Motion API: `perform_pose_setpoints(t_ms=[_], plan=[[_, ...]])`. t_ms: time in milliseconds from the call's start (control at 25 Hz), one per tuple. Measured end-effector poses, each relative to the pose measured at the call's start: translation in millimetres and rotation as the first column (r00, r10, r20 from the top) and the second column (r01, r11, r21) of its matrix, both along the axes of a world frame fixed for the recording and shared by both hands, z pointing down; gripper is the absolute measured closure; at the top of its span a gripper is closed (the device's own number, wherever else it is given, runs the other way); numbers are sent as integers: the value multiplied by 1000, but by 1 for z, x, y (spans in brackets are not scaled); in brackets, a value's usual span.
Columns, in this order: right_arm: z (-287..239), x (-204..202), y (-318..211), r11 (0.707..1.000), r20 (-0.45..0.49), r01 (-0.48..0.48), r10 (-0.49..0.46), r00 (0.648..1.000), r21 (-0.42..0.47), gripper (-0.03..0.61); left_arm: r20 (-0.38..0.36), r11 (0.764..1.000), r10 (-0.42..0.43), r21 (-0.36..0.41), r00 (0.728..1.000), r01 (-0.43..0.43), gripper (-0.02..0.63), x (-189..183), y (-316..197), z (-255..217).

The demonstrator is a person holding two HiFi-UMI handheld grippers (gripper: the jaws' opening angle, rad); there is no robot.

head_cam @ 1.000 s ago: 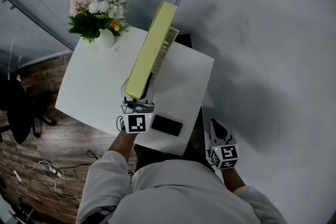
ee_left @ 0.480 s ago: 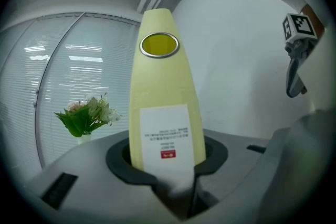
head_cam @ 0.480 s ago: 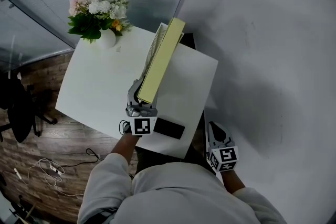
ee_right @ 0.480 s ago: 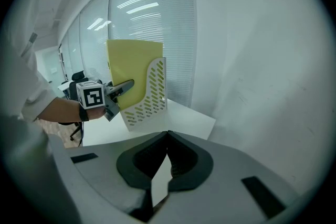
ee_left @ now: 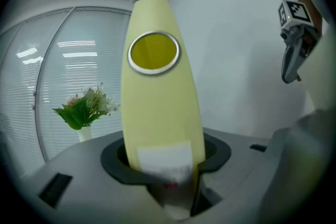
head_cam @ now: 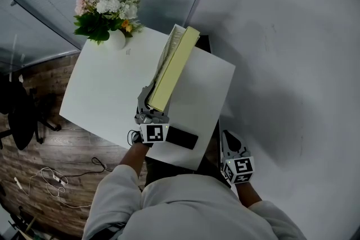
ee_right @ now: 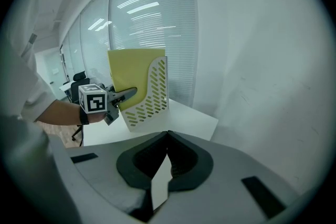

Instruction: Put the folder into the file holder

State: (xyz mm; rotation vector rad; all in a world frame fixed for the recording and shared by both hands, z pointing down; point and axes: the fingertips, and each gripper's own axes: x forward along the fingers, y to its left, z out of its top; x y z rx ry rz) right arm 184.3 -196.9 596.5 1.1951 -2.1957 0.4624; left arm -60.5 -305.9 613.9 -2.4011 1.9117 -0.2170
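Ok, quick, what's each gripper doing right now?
Left gripper: open, jaws have just been opening, yellow folder between them.
Right gripper: closed, empty.

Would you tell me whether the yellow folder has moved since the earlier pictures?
Yes. The yellow folder has sunk toward the white table, down into the file holder.

Head view looks steeply down; both gripper views face the folder (head_cam: 173, 69).
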Motion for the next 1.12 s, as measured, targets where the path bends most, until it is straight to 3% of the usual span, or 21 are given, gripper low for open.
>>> perform_pose_setpoints(t_ms=[240,400,520,880,1000,1120], plan=[[-5,-3,-2,1000,18,4,-4,1000,18,566,-8,999,-1,-54,1000,0,382,-5,1,3],[-13,-6,-3,999,33,6,-7,999,40,566,51,998,40,-41,998,-38,374,-6,7,-7],[-21,-14,-6,998,52,11,-15,999,65,566,45,998,42,-55,998,-39,356,-12,16,-15],[-65,-54,-8,981,141,48,-75,987,185,566,-2,994,10,-106,1000,-10,361,-59,95,-71],[-82,-68,-4,971,169,62,-102,980,229,566,-3,994,-20,-111,1000,19,424,-83,128,-95],[-99,-81,1,959,186,75,-129,974,272,566,3,993,-56,-105,998,56,558,-104,163,-117]])
